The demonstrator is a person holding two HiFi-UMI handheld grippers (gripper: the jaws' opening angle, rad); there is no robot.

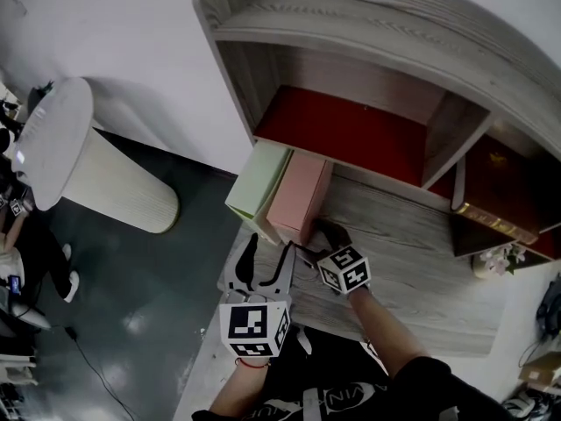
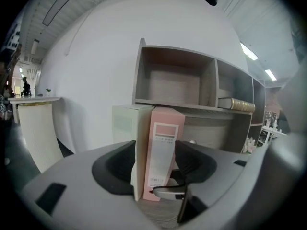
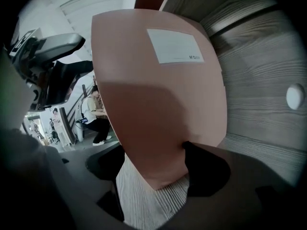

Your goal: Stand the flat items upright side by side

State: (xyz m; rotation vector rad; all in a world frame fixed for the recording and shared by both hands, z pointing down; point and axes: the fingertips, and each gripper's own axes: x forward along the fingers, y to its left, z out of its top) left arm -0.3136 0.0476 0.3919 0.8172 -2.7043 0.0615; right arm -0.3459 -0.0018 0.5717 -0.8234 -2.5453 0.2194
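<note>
Head view is showing the left gripper [image 1: 266, 266] hanging open and the right gripper [image 1: 323, 233] straddling, unclamped, the upright pink box [image 1: 300, 196].

Your right gripper [image 3: 151, 158] has its jaws apart around the lower corner of a pink box [image 3: 158, 95] with a white label [image 3: 175, 46], resting on a wood-grain surface [image 3: 153, 205].
</note>
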